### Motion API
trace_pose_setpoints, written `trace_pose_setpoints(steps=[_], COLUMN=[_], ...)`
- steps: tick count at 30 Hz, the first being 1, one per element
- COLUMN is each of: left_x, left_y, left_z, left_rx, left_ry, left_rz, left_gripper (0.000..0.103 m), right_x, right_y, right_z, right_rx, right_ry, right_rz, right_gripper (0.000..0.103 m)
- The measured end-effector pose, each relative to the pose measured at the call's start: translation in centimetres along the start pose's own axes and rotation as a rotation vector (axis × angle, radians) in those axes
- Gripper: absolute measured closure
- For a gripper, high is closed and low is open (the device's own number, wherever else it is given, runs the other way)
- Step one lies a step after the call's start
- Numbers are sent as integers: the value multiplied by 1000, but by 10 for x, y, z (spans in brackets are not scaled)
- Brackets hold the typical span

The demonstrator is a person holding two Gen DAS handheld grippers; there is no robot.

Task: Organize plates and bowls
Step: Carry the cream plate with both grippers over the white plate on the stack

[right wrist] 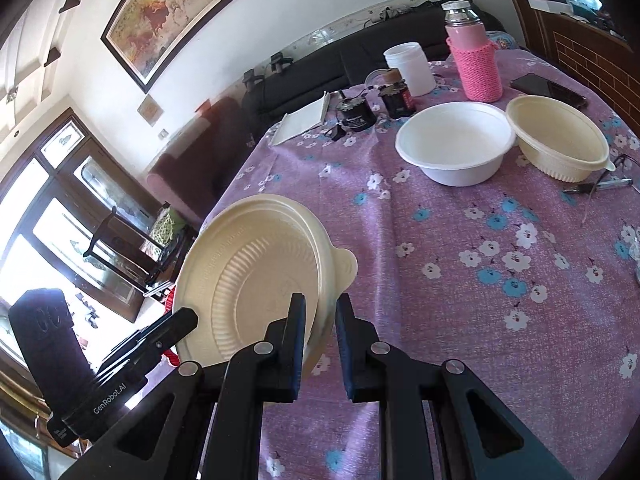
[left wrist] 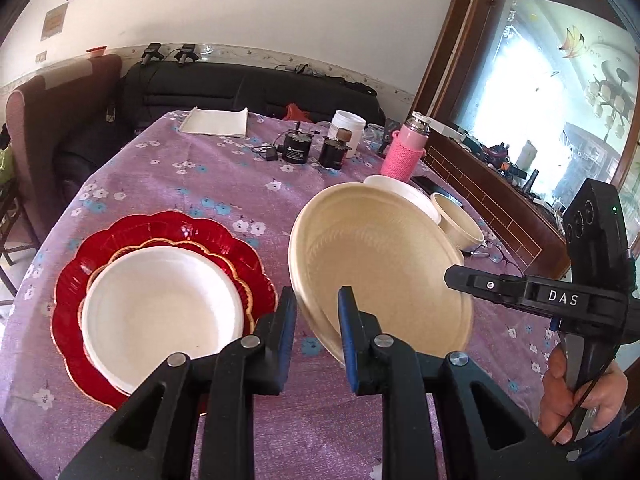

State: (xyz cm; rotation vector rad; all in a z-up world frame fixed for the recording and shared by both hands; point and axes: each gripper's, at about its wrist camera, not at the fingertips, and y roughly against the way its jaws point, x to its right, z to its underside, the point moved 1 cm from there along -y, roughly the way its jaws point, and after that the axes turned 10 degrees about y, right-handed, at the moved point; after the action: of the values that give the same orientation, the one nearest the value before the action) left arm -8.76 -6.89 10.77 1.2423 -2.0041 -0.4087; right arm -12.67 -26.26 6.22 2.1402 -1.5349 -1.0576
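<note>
A round bench (right wrist: 460, 280) covered with a purple floral cloth stands before a dark sofa (left wrist: 248, 88) and a white wall carrying a framed painting (right wrist: 188, 4).

The cream plate (left wrist: 380, 264) is lifted clear of the bench and tilted. The left gripper (left wrist: 318, 320) has its jaws closed almost fully on the plate's near rim. The right gripper (right wrist: 320, 336) has its jaws likewise closed narrowly on the opposite rim, just below the plate's small tab. A hand (left wrist: 580, 396) grips the right gripper's handle.

To the left of the held plate, a white plate (left wrist: 160, 316) rests inside a red scalloped plate (left wrist: 100, 248) on the bench. Further back, a white bowl (right wrist: 456, 144) and a cream bowl (right wrist: 560, 140) sit just beside each other, both upright. A pink-sleeved flask (right wrist: 472, 52) stands behind them, near a white jar (right wrist: 410, 66).
</note>
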Motion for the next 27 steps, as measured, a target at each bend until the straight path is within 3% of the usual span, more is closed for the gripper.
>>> trace_pose_setpoints(steps=[15, 27], left_x=[-86, -126], left_y=[50, 50], left_z=[-14, -13], left_rx=[105, 109], left_ry=[154, 238], left_rz=[-102, -136], left_gripper=[81, 80], right_x=[-86, -111], right_y=[-72, -122], right_z=[-22, -16], right_rx=[-106, -208], right_ry=[109, 109], right_rz=[-115, -141], right_gripper=[85, 84])
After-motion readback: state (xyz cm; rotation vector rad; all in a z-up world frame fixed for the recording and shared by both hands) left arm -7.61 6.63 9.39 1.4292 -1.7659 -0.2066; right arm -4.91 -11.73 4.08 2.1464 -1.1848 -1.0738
